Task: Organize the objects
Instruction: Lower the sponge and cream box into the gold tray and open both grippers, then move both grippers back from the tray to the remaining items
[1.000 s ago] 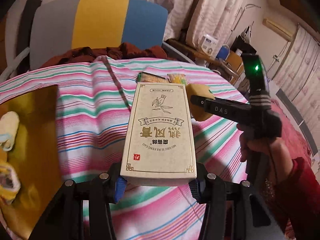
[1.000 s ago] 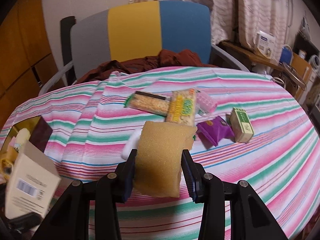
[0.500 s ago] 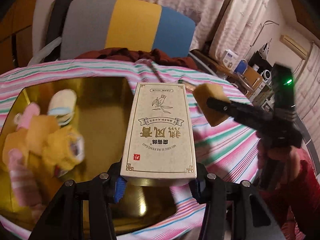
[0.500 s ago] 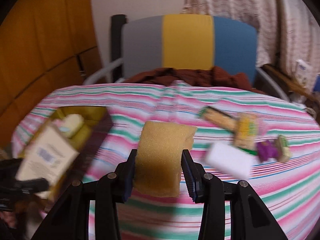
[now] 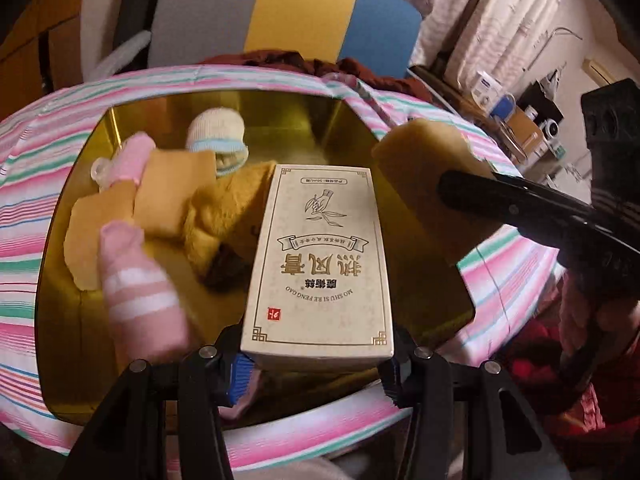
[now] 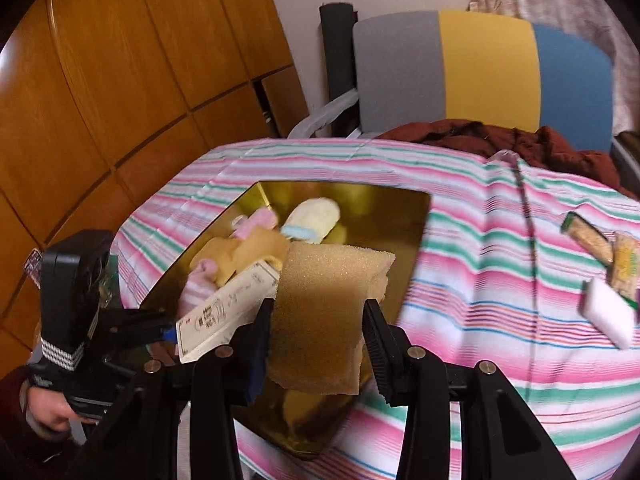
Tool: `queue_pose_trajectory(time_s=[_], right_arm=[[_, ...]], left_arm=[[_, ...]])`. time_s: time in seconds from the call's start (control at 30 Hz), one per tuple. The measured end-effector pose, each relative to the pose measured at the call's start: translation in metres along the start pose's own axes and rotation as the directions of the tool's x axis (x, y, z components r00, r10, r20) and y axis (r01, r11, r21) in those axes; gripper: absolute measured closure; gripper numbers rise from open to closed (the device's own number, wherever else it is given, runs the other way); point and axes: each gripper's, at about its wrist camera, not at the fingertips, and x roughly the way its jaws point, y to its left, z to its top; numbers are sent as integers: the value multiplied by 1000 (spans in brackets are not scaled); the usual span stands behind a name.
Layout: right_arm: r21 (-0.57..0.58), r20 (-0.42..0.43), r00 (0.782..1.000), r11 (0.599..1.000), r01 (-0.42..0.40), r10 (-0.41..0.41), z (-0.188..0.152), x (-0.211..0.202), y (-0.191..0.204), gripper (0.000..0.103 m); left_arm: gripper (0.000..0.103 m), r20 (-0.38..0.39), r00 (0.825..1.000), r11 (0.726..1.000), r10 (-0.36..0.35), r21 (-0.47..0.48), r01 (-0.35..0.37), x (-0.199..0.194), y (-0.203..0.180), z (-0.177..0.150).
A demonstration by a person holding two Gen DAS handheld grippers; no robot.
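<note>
My left gripper (image 5: pixel 316 364) is shut on a cream box with gold print (image 5: pixel 320 264) and holds it over the gold tray (image 5: pixel 304 120). My right gripper (image 6: pixel 318 340) is shut on a yellow sponge (image 6: pixel 328 312) and holds it above the tray's (image 6: pixel 416 216) right edge. The sponge (image 5: pixel 428 168) and right gripper (image 5: pixel 472 196) show at the right in the left wrist view. The box (image 6: pixel 224 312) and left gripper (image 6: pixel 164 330) show at the left in the right wrist view. The tray holds rolled socks (image 5: pixel 140 292), a yellow cloth (image 5: pixel 168 196) and a white sock (image 5: pixel 218 132).
The tray sits on a round table with a striped cloth (image 6: pixel 480 248). Snack packets (image 6: pixel 588 236) and a white block (image 6: pixel 608 312) lie on the cloth to the right. A chair (image 6: pixel 480 68) with a dark red garment (image 6: pixel 480 136) stands behind. Wooden panels (image 6: pixel 120 80) stand at the left.
Both grippers have swung left with their loads, from over the striped cloth to over the gold tray. The snack packets have slid to the right edge of the right wrist view.
</note>
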Motion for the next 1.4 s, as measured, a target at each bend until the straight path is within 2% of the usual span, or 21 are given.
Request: queue_pose_trajectory(time_s=[0.07, 0.23, 0.27, 0.33, 0.4, 0.5, 0.6, 0.73, 0.83, 1.0, 1.1, 1.17, 1.27, 1.4], right_arm=[[18, -23, 1000, 1000, -1, 2, -2, 9, 3, 59], [38, -55, 998, 999, 8, -6, -6, 20, 9, 56], [46, -59, 998, 999, -4, 7, -6, 21, 10, 46], [59, -56, 998, 998, -7, 10, -8, 20, 11, 36], [56, -49, 999, 998, -9, 11, -9, 16, 13, 35], [57, -40, 999, 998, -1, 4, -8, 11, 13, 35], [72, -32, 999, 997, -1, 4, -9, 7, 9, 35], [89, -20, 1000, 996, 2, 0, -8, 3, 3, 35], [94, -14, 1000, 996, 3, -2, -8, 2, 1, 35], [108, 2, 1000, 994, 10, -11, -8, -5, -5, 35], [125, 15, 1000, 992, 22, -24, -8, -12, -14, 35], [142, 23, 999, 989, 36, -39, -8, -17, -23, 35], [171, 27, 998, 984, 55, -60, -8, -22, -36, 34], [204, 27, 996, 976, 73, -80, -11, -26, -50, 34]], left_arm=[[51, -19, 1000, 999, 4, 45, -3, -2, 0, -2], [49, -41, 991, 970, 131, 212, -119, -4, -5, -7], [47, -42, 989, 968, 141, 218, -129, -5, -5, -6], [43, -48, 984, 964, 173, 212, -160, -8, 2, -6], [40, -49, 981, 965, 189, 194, -176, -13, 10, -9], [34, -26, 991, 984, 131, 126, -127, -25, 20, -11], [34, -4, 995, 993, 104, 55, -103, -34, 29, -10], [34, 17, 989, 989, 148, -23, -148, -37, 41, -8], [34, 0, 977, 974, 213, -83, -212, -33, 52, -6], [34, 85, 981, 971, 172, -183, -154, -51, 56, -5], [34, 149, 969, 961, 198, -224, -161, -66, 54, -5], [34, 193, 964, 957, 185, -259, -132, -75, 54, -5], [34, 224, 959, 952, 176, -287, -107, -77, 50, -1], [34, 223, 965, 958, 135, -277, -70, -66, 34, 8]])
